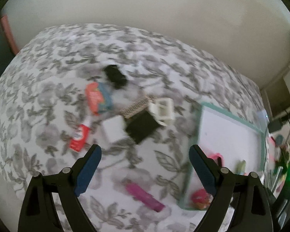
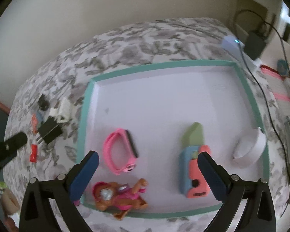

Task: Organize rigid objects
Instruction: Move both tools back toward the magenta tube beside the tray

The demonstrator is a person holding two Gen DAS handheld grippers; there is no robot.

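Note:
My left gripper (image 1: 145,152) is open and empty above the floral cloth, a magenta bar (image 1: 144,196) lying just below its fingers. Beyond it lie a red packet (image 1: 79,137), a white box (image 1: 114,128), a black square (image 1: 141,128), a white holder (image 1: 162,111), an orange-blue pack (image 1: 98,98) and a black block (image 1: 116,76). My right gripper (image 2: 147,156) is open and empty over the teal-rimmed white tray (image 2: 164,64). The tray holds a pink watch (image 2: 121,152), a monkey figure (image 2: 118,197), a green-blue-coral toy (image 2: 193,154) and a white piece (image 2: 249,147).
The tray also shows at the right of the left wrist view (image 1: 200,116). A black charger (image 2: 255,42), cables and a white device (image 2: 232,42) sit beyond the tray's far right corner. A wall rises behind the cloth-covered surface. The left gripper's finger shows at the left of the right wrist view (image 2: 11,143).

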